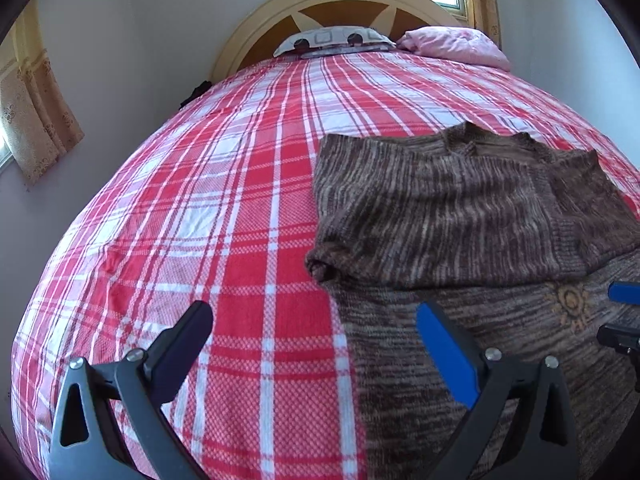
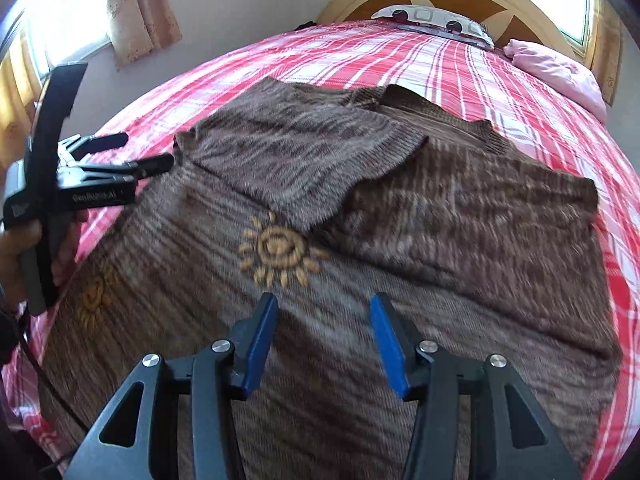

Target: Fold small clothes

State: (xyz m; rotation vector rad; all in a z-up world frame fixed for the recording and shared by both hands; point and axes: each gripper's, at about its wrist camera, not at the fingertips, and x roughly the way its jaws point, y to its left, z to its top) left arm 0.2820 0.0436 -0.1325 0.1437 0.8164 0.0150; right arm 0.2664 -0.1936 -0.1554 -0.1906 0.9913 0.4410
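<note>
A brown striped knitted sweater (image 1: 460,208) (image 2: 360,208) lies flat on the bed, both sleeves folded in across the chest, with orange sun motifs (image 2: 280,250) on its front. My left gripper (image 1: 316,328) is open and empty above the sweater's left edge, one finger over the sheet, the other over the knit. It also shows in the right wrist view (image 2: 140,152), beside the folded left sleeve. My right gripper (image 2: 324,320) is open and empty, hovering over the lower body of the sweater; its fingertips (image 1: 622,292) show at the right edge of the left wrist view.
The bed has a red and white plaid sheet (image 1: 220,200) (image 2: 400,52). A patterned pillow (image 1: 332,38) and a pink pillow (image 1: 456,46) lie by the wooden headboard (image 1: 360,4). Curtained windows (image 2: 140,4) and walls surround the bed.
</note>
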